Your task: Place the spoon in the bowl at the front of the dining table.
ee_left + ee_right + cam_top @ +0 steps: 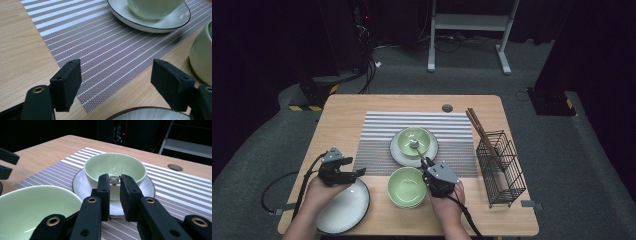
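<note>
A pale green bowl (pixel 417 136) stands on a white plate (pixel 396 152) on the striped placemat (pixel 377 135). A metal spoon (pixel 414 144) rests in it, its handle running back to my right gripper (pixel 427 162). In the right gripper view, the right gripper (pixel 115 185) has its jaws nearly together on the spoon handle (pixel 114 180) in front of the bowl (pixel 115 166). My left gripper (pixel 353 166) is held open over the mat's near left corner, and in the left gripper view the left gripper (pixel 116 75) has nothing between its pads.
A second green bowl (pixel 407 187) sits near the table's front edge beside my right hand. A large white plate (pixel 344 210) lies under my left hand. At the right stands a black wire basket (pixel 502 167) with chopsticks (pixel 482 135) leaning in it.
</note>
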Demonstrator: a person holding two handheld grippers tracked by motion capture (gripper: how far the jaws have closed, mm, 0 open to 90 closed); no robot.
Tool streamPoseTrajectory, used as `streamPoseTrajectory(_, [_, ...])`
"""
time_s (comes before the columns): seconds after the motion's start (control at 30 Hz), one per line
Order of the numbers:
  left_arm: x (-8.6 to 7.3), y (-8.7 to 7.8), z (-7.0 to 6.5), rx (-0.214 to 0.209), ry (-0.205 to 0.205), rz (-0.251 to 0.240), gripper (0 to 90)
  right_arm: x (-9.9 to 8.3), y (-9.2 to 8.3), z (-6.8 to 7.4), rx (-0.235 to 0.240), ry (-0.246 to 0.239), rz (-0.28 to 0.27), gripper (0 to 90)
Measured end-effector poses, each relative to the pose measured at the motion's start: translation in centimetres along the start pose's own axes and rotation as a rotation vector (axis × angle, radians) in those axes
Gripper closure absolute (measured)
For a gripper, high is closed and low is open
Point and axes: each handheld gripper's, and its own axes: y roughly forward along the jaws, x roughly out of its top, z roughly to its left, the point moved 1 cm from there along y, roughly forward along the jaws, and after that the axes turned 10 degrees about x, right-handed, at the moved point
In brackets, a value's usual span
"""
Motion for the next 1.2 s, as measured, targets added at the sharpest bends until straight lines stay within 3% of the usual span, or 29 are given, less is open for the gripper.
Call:
streamPoseTrajectory(0.33, [0.0, 0.1, 0.0, 0.0, -0.002, 0.004, 25.0, 0.7, -0.3, 0.3, 0.027, 0.02, -0.032, 69.8])
streamPoseTrajectory(0.67, [0.0, -0.1, 0.1, -0.001, -0.004, -0.001, 25.5, 0.8, 0.2, -1.3, -0.044, 0.038, -0.01, 71.8])
streamPoseTrajectory(1.2, [0.1, -0.1, 0.0, -0.008, -0.004, -0.003, 25.7, 0.6, 1.3, -5.2, -0.146, 0.079, 0.021, 70.3])
